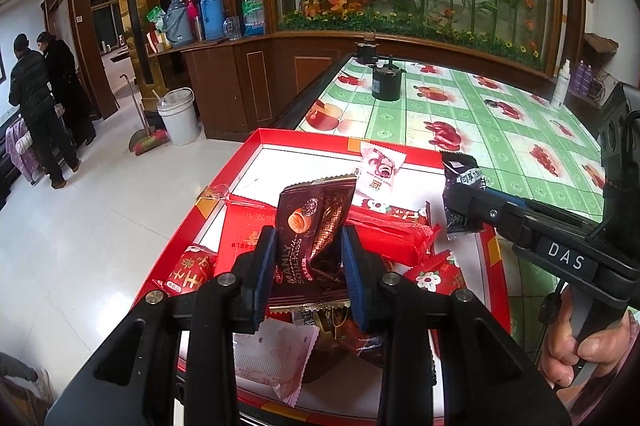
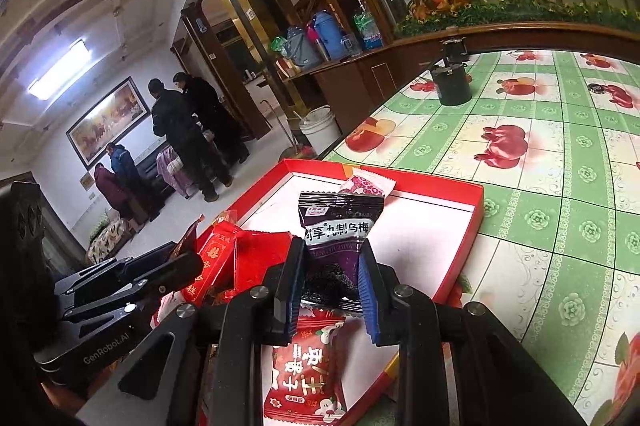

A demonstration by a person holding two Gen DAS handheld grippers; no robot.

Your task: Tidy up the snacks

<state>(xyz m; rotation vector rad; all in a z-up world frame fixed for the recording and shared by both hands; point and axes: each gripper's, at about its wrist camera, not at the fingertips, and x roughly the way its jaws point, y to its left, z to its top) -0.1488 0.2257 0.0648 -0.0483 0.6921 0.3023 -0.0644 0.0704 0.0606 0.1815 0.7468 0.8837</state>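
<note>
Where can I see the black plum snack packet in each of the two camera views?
Left wrist view: the black plum packet is at right of centre, held by the right gripper over the red tray.
Right wrist view: the packet is at centre, between the gripper's fingers.
Shared landmark: the dark pot on the green tablecloth.

red tray near edge hidden, far label unreadable
</note>
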